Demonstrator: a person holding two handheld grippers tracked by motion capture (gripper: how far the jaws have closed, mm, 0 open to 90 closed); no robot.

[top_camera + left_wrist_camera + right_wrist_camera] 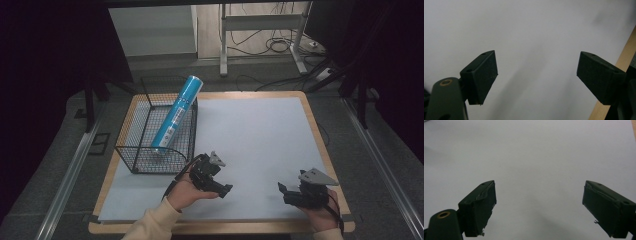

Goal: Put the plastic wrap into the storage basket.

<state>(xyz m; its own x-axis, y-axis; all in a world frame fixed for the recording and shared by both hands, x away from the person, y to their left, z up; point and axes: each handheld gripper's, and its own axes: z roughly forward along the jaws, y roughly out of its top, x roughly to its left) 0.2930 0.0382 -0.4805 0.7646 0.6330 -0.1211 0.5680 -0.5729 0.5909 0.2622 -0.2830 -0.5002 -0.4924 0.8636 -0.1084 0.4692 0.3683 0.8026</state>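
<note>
Both the left gripper (226, 188) and right gripper (281, 188) hold fingers spread wide, empty, above the white-covered wooden table (260, 135); a blue cylindrical can (176, 116) leans in the black wire basket (131, 150).

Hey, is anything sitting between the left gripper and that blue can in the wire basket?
Only the wire basket itself: its near wall stands between the open left gripper and the blue can's lower end. The top is open.

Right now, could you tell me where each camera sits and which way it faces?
High view: above the person's side, looking forward and down on the table, basket and blue tube; both forearms, left gripper and right gripper show.
Left gripper view: on the left gripper, looking along its open jaws at the white sheet and table edge.
Right gripper view: on the right gripper, jaws open, facing the sheet.
All three share the sheet.
</note>
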